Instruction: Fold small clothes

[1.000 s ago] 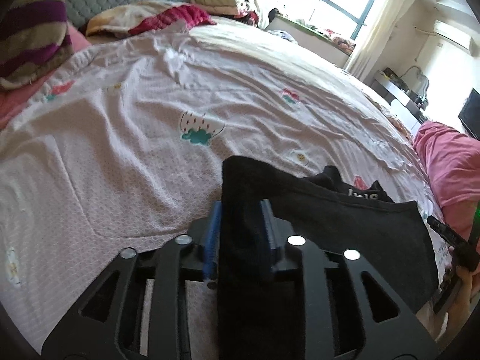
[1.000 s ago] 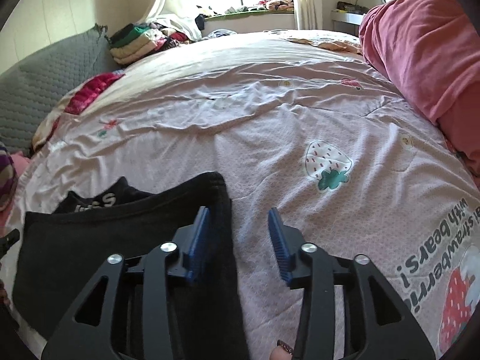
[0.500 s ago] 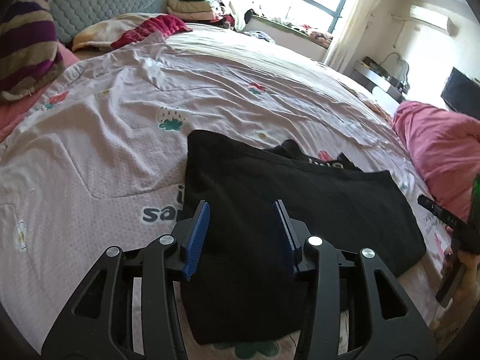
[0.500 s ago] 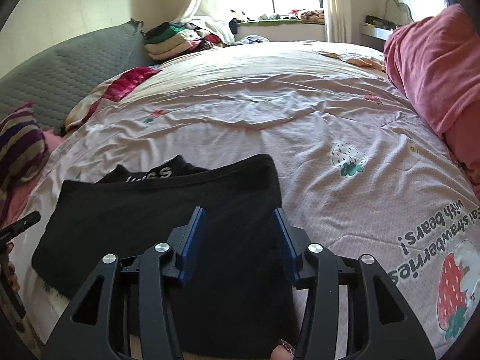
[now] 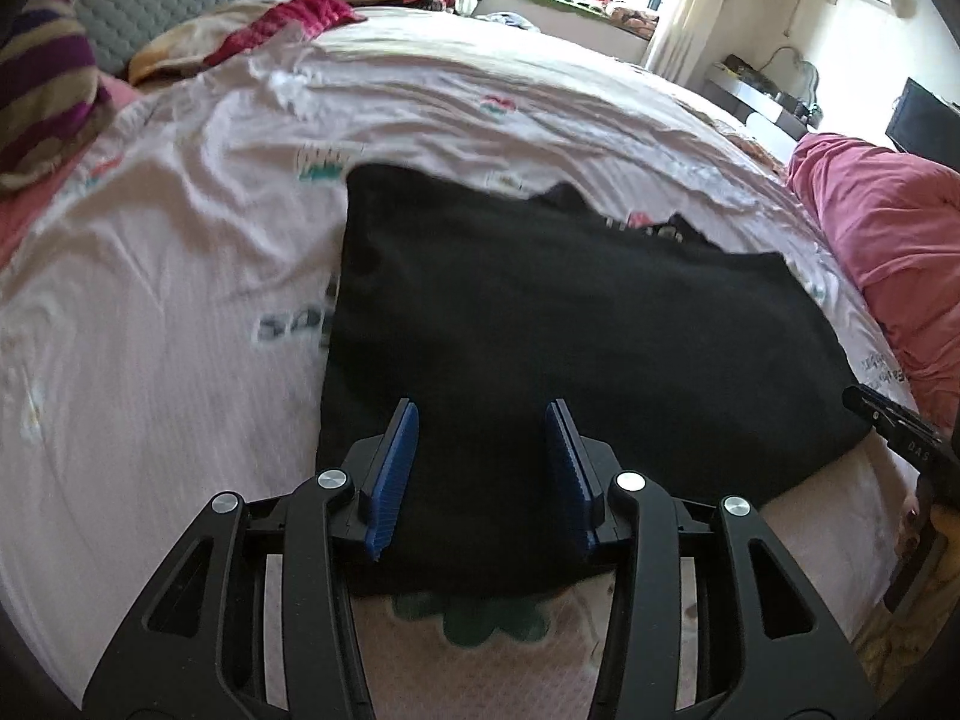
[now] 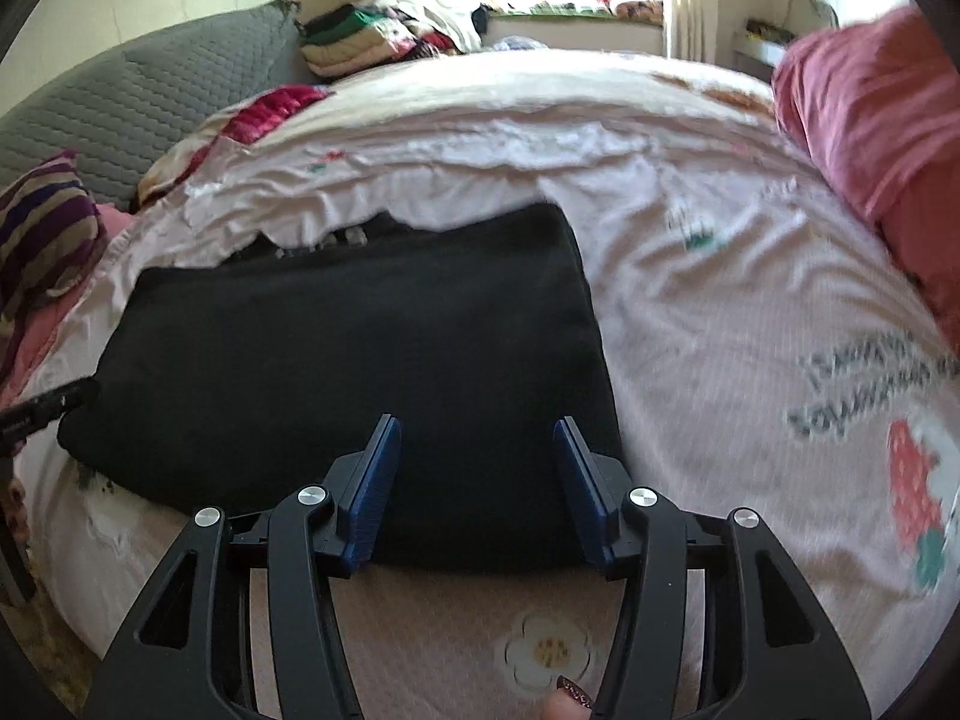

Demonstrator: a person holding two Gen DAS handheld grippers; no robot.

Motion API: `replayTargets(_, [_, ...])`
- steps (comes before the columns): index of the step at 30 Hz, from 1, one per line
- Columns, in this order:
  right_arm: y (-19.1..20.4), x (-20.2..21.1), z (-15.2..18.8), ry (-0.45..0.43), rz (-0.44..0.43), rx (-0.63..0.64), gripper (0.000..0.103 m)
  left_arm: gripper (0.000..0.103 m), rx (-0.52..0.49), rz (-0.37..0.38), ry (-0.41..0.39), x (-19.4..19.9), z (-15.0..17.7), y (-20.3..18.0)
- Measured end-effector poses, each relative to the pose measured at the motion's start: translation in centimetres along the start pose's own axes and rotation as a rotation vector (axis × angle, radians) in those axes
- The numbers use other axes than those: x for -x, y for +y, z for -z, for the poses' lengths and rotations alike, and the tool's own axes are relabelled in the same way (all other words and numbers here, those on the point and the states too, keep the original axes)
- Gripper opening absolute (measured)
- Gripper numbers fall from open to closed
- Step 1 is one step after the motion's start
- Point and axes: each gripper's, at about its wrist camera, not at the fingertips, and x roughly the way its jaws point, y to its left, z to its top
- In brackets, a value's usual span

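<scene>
pink printed bed (image 5: 180,300) with flat black garment (image 5: 570,324), pink bundle (image 5: 888,228), striped pillow (image 5: 42,96)

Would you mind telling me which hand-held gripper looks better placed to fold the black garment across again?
Neither clearly: the left hand-held gripper and right hand-held gripper are both open, over opposite ends of the black garment's near edge. Either could probably start.

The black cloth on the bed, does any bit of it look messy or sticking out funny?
Mostly tidy: the black cloth lies flat on the pink bedspread. One odd bit: at its far edge a crumpled strip with white letters pokes out past the folded layer. Both grippers, left and right, are open, holding nothing.
</scene>
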Motion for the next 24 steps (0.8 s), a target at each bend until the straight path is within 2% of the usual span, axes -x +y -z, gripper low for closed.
replayTargets(7, [0.0, -0.1, 1.3, 0.020, 0.020, 0.005, 0.050, 0.036, 0.026, -0.003, -0.004, 0.5, 1.5, 0.4])
replayTargets(15, [-0.3, 0.2, 1.7, 0.021, 0.009, -0.016, 0.050, 0.036, 0.008, -0.038, -0.017, 1.2, 2.1, -0.2])
replayTargets(21, [-0.4, 1.2, 1.6, 0.000, -0.018, -0.045, 0.052, 0.036, 0.013, -0.040, -0.032, 2.2, 2.2, -0.3])
replayTargets(24, [0.0, 1.6, 1.6, -0.010, -0.019, -0.042, 0.057, 0.037, 0.014, -0.040, -0.035, 2.6, 2.4, -0.3])
